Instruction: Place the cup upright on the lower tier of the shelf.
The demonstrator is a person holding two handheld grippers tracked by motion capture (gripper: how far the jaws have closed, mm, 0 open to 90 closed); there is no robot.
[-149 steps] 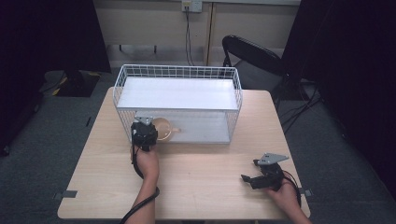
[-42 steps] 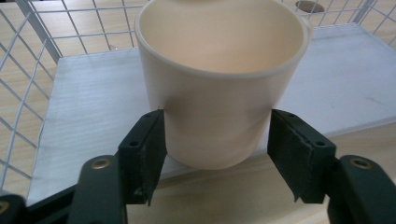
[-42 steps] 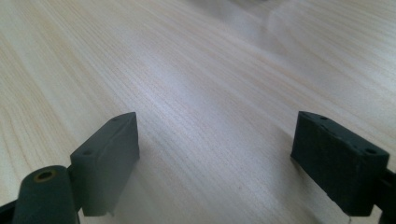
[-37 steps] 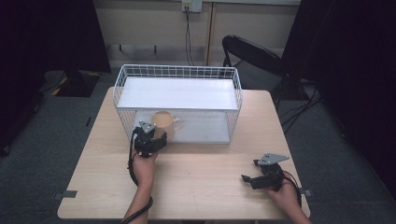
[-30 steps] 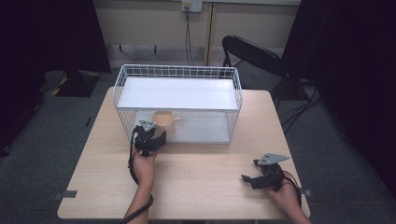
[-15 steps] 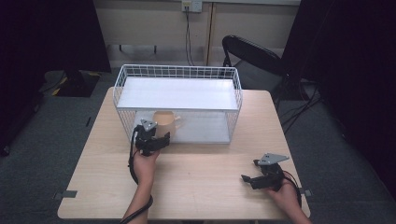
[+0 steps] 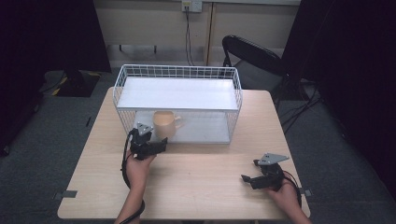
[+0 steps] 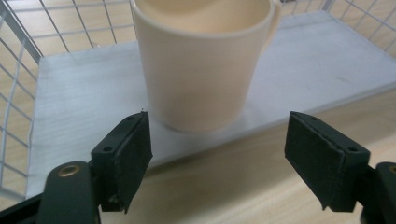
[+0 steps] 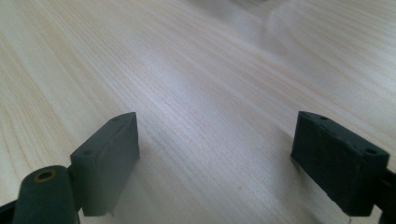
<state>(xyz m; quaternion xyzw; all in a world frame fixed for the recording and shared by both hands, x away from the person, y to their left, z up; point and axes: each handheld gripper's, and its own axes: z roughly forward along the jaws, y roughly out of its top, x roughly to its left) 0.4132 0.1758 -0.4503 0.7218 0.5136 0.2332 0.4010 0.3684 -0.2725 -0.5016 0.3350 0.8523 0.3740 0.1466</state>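
**Inspector A:** The cream mug point(image 8: 203, 70) is standing upright on the white lower shelf point(image 8: 84, 116) of the wire basket point(image 7: 236, 88), straight ahead of the left claw point(image 8: 217, 161) and just beyond its tips. Its handle is pointing away to the claw's right.

**Inspector B:** Is the claw gripping it?

**Inspector A:** No. The jaws have just been opening and are now standing wide, with nothing between the pads; the mug is sitting clear in front of them. I am judging that the mug is being left near the shelf's front edge because that is as far as the claw reaches in under the upper shelf.

**Inspector B:** And the other hand?

**Inspector A:** The right claw point(image 9: 215, 163) is lying low over the bare worktop point(image 9: 196, 79), well apart from the basket, jaws spread and empty. It is probably being parked there to keep out of the left hand's point(image 7: 137, 165) path.

**Inspector B:** Any hazard?

**Inspector A:** Pulling back carelessly risks nudging the mug.
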